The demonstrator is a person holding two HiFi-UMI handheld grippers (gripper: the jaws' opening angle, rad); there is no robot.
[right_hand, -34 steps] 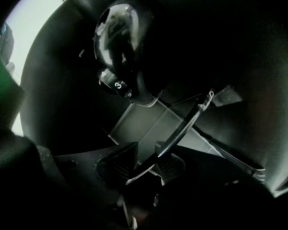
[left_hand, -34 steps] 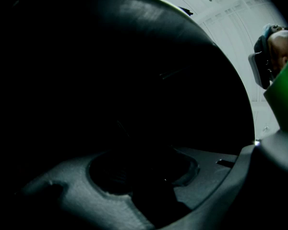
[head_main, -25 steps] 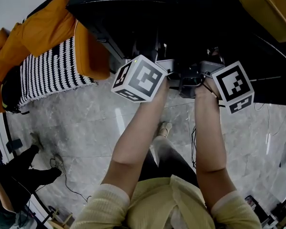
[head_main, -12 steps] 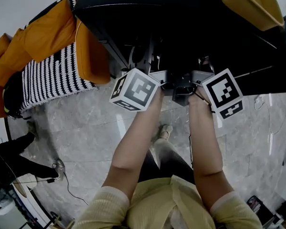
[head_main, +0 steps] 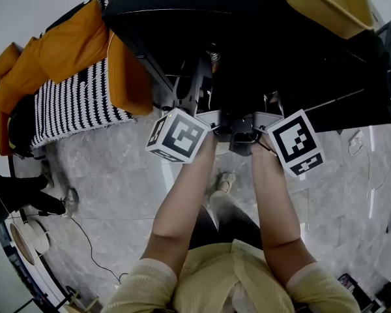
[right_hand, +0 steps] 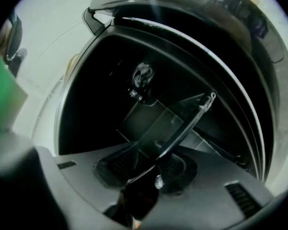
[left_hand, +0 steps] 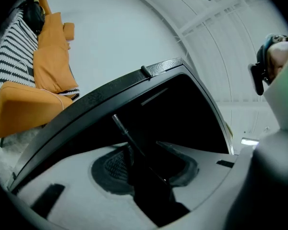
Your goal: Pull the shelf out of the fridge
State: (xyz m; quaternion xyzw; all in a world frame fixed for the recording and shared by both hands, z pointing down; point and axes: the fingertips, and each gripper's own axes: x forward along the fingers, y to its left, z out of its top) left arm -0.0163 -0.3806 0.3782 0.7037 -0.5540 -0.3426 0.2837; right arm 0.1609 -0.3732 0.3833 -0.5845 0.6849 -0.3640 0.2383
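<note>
The black fridge (head_main: 247, 44) stands open in front of me, its inside dark. My left gripper (head_main: 216, 119) and right gripper (head_main: 257, 120) sit side by side at its opening, both shut on the front edge of the shelf (head_main: 240, 135). In the left gripper view a dark shelf bar (left_hand: 134, 145) runs between the jaws of the left gripper (left_hand: 146, 169). The right gripper view shows the glass shelf (right_hand: 153, 123) with its dark frame slanting out of the fridge, its near edge pinched in the right gripper (right_hand: 149, 169). How far the shelf reaches inside is hidden in shadow.
An orange tub (head_main: 326, 5) sits on top of the fridge. An orange armchair with a striped blanket (head_main: 72, 77) stands to the left on the marble floor (head_main: 117, 188). A person's legs (head_main: 19, 197) show at the far left, and cables (head_main: 98, 253) lie on the floor.
Both grippers have drawn back toward me from the fridge opening, still holding the shelf edge. The person at the left has shifted.
</note>
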